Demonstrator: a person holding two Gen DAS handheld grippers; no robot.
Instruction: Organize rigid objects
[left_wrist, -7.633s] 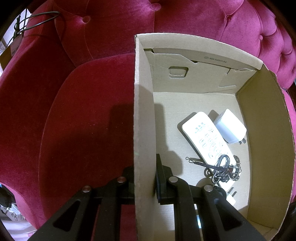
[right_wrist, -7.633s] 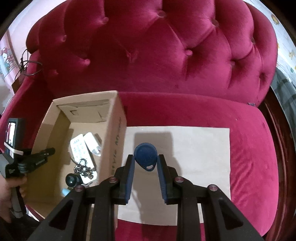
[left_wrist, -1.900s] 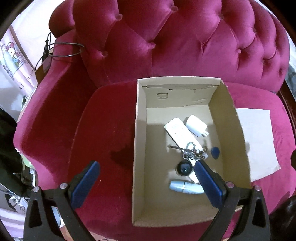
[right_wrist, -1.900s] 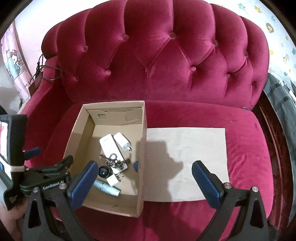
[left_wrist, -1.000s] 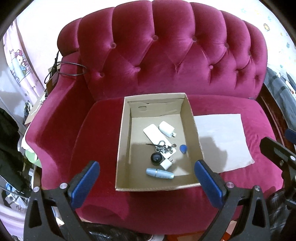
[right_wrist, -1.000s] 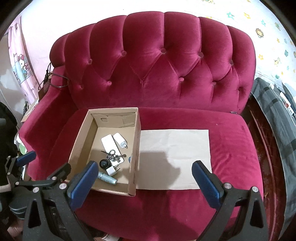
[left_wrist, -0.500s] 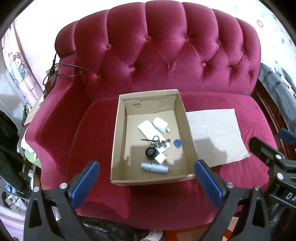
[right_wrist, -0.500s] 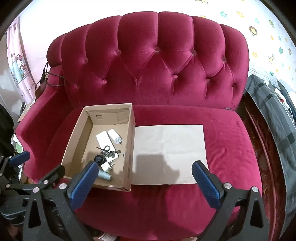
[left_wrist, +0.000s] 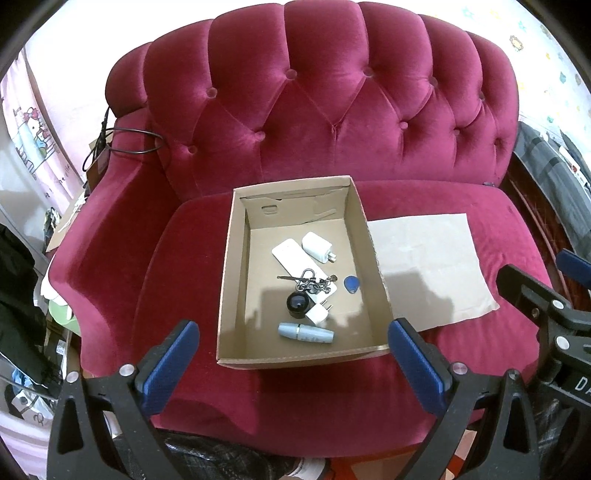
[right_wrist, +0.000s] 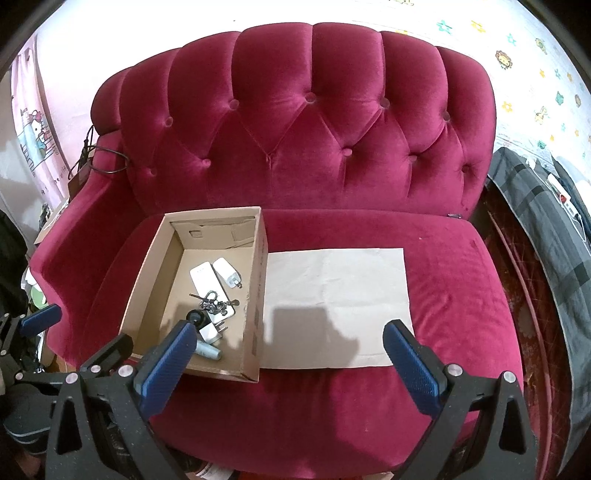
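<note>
Left tongs and right tongs: both spread wide, empty, held back off the red velvet sofa.

Brown cardboard box at 12 o'clock from left tongs, 10 o'clock from right.

In the box:
- 1 white remote
- 2 white plug adapters
- 1 key bunch
- 1 black round cap
- 1 blue fob
- 1 pale-blue tube

Beige paper sheet bare at 12 o'clock. Looks like sorting's finished; next move: none but a check.

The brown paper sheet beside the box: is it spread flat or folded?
Spread flat: the brown paper sheet lies open on the sofa seat, all four edges visible.
</note>
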